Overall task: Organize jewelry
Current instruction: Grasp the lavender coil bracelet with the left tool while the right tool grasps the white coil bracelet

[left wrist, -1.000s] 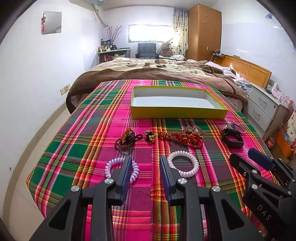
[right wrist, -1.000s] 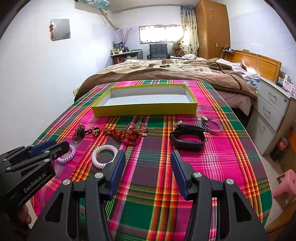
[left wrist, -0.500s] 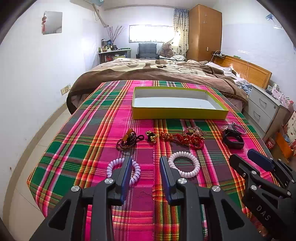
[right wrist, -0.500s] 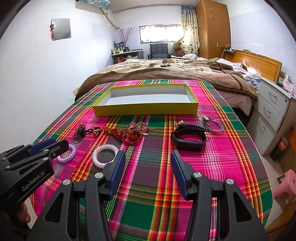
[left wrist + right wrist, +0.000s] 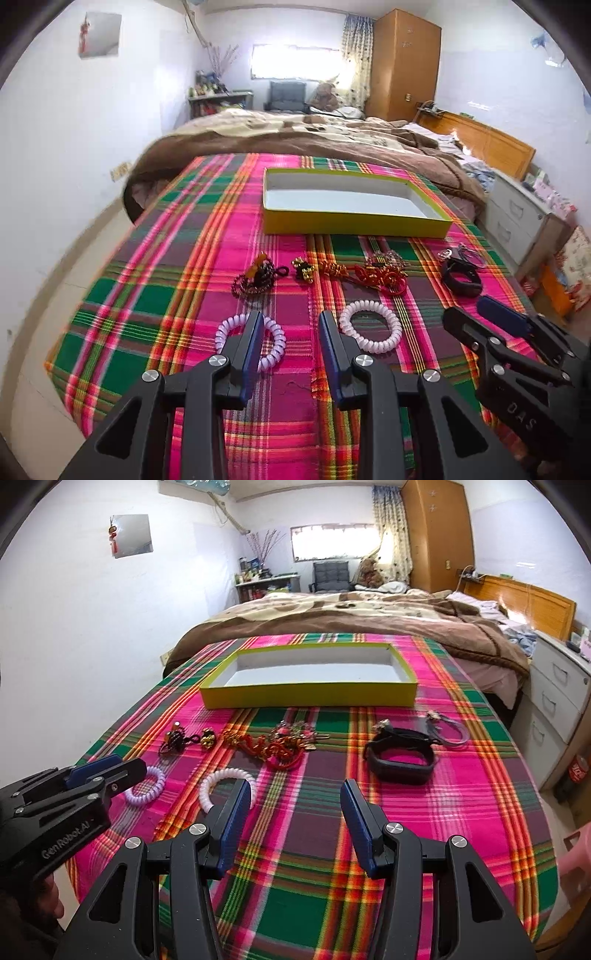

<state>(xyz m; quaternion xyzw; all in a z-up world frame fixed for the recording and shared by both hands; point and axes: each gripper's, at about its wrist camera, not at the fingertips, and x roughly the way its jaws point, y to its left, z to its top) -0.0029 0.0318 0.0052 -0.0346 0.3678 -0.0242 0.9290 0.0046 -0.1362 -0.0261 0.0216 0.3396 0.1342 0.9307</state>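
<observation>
An empty yellow box (image 5: 354,223) (image 5: 310,698) stands on the plaid cloth beyond a row of jewelry. The row holds a dark bead bracelet (image 5: 258,278) (image 5: 173,740), a small gold piece (image 5: 303,268), a red ornament (image 5: 380,277) (image 5: 280,747), a black band (image 5: 461,277) (image 5: 400,758) and a clear bracelet (image 5: 447,729). Nearer lie a lilac coil band (image 5: 271,345) (image 5: 146,788) and a white coil band (image 5: 371,330) (image 5: 225,782). My left gripper (image 5: 291,332) is open and empty, hovering between the coil bands. My right gripper (image 5: 293,801) is open and empty, right of the white band.
The plaid-covered table (image 5: 166,280) ends close on the left and right. A bed with a brown blanket (image 5: 351,616) lies behind it. White drawers (image 5: 554,698) stand to the right. Each gripper shows in the other's view, the right one (image 5: 517,354) and the left one (image 5: 66,801).
The left gripper has drifted slightly; the jewelry sits a little lower and farther right in its view. The right view barely changed. Nothing was grasped.
</observation>
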